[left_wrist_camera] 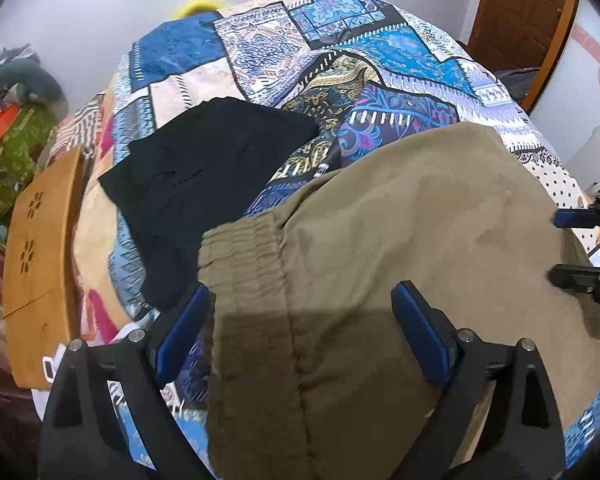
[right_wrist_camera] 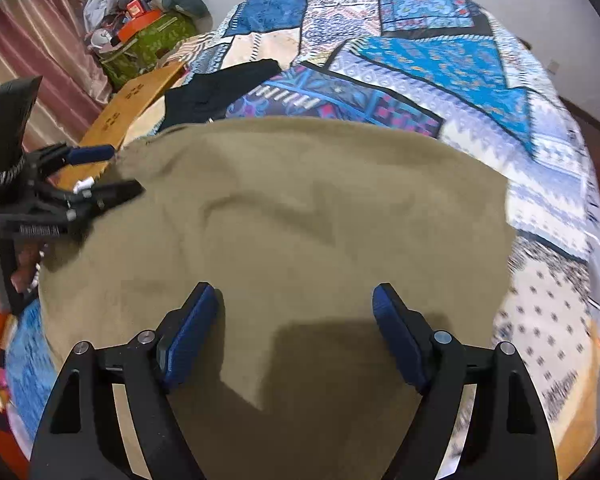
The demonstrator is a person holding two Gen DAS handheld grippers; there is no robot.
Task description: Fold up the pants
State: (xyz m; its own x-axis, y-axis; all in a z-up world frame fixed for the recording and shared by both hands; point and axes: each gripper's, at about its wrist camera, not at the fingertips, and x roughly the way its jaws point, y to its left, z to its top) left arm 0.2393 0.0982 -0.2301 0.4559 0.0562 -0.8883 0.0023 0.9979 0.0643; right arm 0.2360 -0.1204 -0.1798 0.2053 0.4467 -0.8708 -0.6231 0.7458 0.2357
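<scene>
Nearest the lens in the left wrist view, the left gripper point(left_wrist_camera: 300, 304) stood with its jaws spread wide and released, one blue pad at the lower left of the frame and one at the lower right, holding nothing. Between and beyond them lay the olive pants point(left_wrist_camera: 400, 240), filling the lower centre and right of the frame, with the ribbed elastic waistband point(left_wrist_camera: 240, 248) just above the left pad. At the far left sat a wooden board point(left_wrist_camera: 40, 248) with flower cut-outs, and right of it a black garment point(left_wrist_camera: 204, 168) lay on the patchwork bedspread point(left_wrist_camera: 340, 48) in the middle left. At the right edge the right gripper point(left_wrist_camera: 576, 246) showed, and in its own view point(right_wrist_camera: 294, 308) its jaws were likewise parted and empty, over the pants point(right_wrist_camera: 300, 208) spread across the centre. There the left gripper point(right_wrist_camera: 112, 172) appeared at the middle left, over the cloth's edge, and the bedspread point(right_wrist_camera: 440, 60) ran along the top and right.
</scene>
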